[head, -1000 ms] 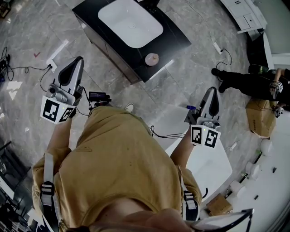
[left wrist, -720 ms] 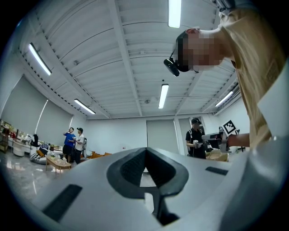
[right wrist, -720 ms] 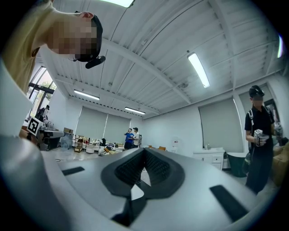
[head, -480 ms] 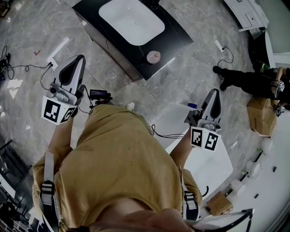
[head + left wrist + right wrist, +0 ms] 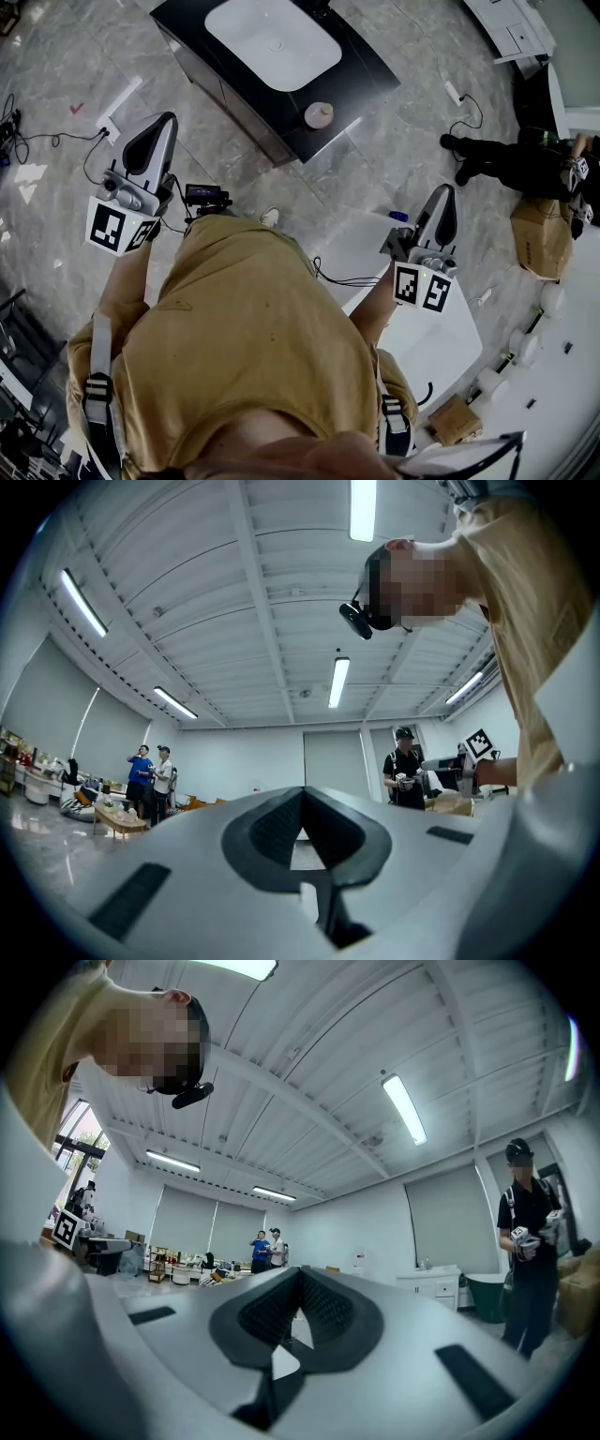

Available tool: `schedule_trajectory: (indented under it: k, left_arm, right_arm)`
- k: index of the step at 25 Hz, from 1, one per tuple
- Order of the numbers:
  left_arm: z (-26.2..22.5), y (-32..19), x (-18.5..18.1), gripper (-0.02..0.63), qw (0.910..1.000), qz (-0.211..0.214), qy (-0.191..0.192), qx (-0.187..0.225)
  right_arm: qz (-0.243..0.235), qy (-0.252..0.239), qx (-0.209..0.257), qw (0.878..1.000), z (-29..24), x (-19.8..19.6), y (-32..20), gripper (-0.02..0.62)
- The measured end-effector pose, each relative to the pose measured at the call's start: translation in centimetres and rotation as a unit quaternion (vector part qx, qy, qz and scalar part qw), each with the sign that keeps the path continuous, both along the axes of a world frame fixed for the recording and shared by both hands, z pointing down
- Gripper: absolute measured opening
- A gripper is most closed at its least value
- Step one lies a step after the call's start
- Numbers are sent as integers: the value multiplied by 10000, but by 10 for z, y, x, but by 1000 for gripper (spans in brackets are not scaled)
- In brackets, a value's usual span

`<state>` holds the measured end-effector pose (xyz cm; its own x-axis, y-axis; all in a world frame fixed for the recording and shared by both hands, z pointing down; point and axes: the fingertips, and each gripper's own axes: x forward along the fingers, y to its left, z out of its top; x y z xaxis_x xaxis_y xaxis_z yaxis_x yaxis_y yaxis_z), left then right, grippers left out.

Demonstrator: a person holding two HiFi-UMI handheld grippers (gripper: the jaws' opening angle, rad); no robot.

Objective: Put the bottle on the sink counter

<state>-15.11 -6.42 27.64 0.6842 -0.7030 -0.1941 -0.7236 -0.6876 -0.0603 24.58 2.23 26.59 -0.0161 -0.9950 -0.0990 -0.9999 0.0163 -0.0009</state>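
Veined grey stone floor [image 5: 412, 141] gleams, polished, around a glossy black sink counter [image 5: 370, 80] and its smooth white basin [image 5: 272, 42]. The shirt [image 5: 253, 337] is matt mustard cloth. The right gripper [image 5: 300, 1272] shows smooth grey plastic with ribbed black pads [image 5: 328, 1314].

I look down on a grey marbled floor [image 5: 394, 159] with a white power strip [image 5: 122, 101] and dark cables [image 5: 47, 142] lying across it. A white table [image 5: 441, 347] stands at the lower right, and a cardboard box [image 5: 539, 239] sits beyond it. From the gripper views the room is a large hall. It has a white ribbed ceiling [image 5: 206, 592] with long strip lights [image 5: 338, 682] and plain pale walls [image 5: 244, 761]. Grey blinds [image 5: 187, 1227] hang along one side, and a white cabinet [image 5: 436, 1288] stands against the far wall.
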Motion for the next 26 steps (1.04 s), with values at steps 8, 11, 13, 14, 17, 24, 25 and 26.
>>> schedule_trajectory:
  k: [8, 11, 13, 14, 17, 24, 25, 26]
  left_arm:
    - [3, 3, 1, 2, 10000, 12, 0, -19]
    - [2, 5, 1, 2, 10000, 10, 7, -21]
    - [3, 5, 2, 2, 10000, 5, -1, -29]
    - [3, 5, 3, 2, 10000, -2, -7, -37]
    - [4, 5, 2, 2, 10000, -22, -16, -39]
    - [3, 8, 0, 2, 10000, -41, 12, -41]
    - [3, 8, 0, 2, 10000, -42, 16, -40]
    - [3, 8, -1, 2, 10000, -43, 19, -39]
  right_arm:
    - [-12, 16, -16, 10000, 0, 0, 2, 5]
    - [-25, 14, -17, 10000, 0, -1, 4, 6]
    - [-39, 3, -21, 10000, 1, 0, 4, 5]
    - [-49, -3, -24, 10000, 1, 0, 3, 5]
    - [-76, -11, -18, 10000, 2, -1, 1, 5]
    - [-104, -6, -12, 9999, 1, -3, 3, 5]
    - [-105, -6, -11, 9999, 1, -4, 4, 5]
    - [-106, -6, -10, 9999, 0, -4, 4, 5]
